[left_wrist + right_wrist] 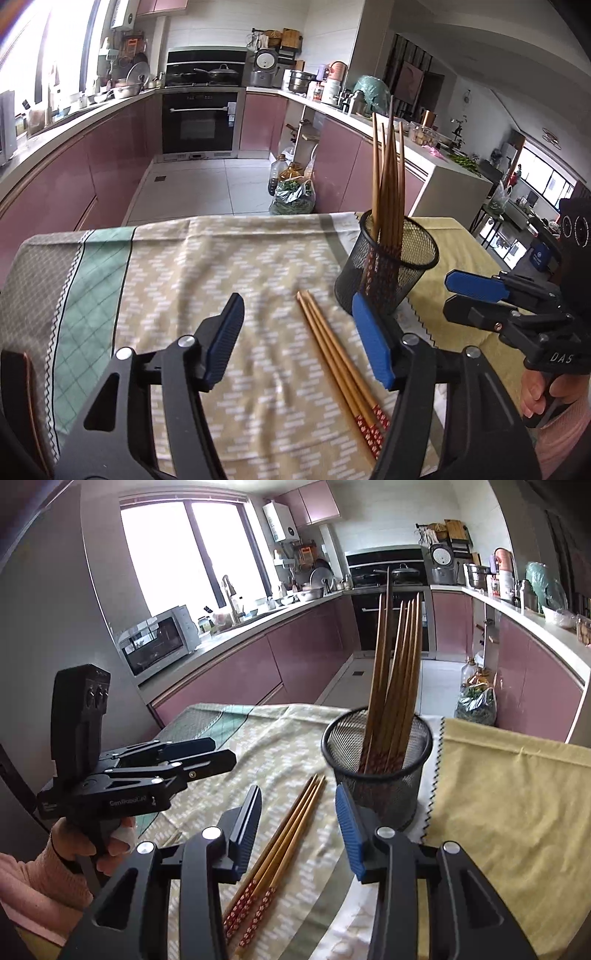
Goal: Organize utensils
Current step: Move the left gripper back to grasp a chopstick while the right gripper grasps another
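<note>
On the patterned cloth over the table, we see three loose chopsticks lying side by side, untouched, with the mesh cup of upright chopsticks at their one o'clock. Our left tongs stand wide above them, empty. Our right tongs gape narrower, holding nothing.
</note>
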Tool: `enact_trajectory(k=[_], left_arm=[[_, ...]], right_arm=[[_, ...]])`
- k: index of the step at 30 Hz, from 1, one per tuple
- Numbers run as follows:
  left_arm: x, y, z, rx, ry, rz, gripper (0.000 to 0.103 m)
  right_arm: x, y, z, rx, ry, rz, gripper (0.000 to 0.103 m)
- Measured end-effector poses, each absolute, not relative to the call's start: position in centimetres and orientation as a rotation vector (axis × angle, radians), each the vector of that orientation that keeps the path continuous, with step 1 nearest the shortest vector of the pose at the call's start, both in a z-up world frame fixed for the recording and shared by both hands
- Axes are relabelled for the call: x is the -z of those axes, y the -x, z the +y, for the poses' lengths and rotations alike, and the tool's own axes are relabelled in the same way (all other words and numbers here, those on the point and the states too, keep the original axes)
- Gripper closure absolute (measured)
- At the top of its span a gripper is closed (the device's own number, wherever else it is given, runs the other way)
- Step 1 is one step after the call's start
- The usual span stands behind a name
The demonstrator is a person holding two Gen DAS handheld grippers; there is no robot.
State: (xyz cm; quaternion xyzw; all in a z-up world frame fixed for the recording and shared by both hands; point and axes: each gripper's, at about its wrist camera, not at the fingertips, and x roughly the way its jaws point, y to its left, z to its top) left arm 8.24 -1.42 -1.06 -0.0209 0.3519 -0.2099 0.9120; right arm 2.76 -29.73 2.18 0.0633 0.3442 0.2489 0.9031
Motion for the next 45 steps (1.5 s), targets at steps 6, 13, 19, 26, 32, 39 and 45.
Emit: enact_trajectory(k=[6,13,19,26,32,39,45], left_arm=[[2.1,-6.7,-1.1,0.407,0.034,0.736,0.042],[2.8,-5.7,-1.3,0.401,0.051,0.753,0.042],[3.5,-5.2,-1.8,0.395,0.038,0.769,0.041],[4.8,-4.7,-2.0,0.372,0.019,0.801,0.04],[6.3,-4.7,-1.8,0.359,0.003,0.846,0.04],[7.1,-4.7,-2.1,0.365,-0.006,0.87,0.04],[7.5,-4.8,-2.3,0.375,-0.006,0.886,0.04]], right_arm=[[-0.1,-2.5,-28.8,-0.523,-0.137,0.767,0.064],[1.2,-2.0,-28.6,-0.524,-0.162,0.793,0.064],[2.0,-1.9,-28.1,-0.515,-0.152,0.818,0.058],[3.6,-2.0,-27.6,-0.51,-0.153,0.859,0.057],[4.7,-1.9,-27.2,-0.498,-0.126,0.891,0.057],[5.8,-2.4,-26.1,-0.471,-0.079,0.932,0.058],[6.2,-2.5,-25.3,-0.456,-0.036,0.947,0.061]])
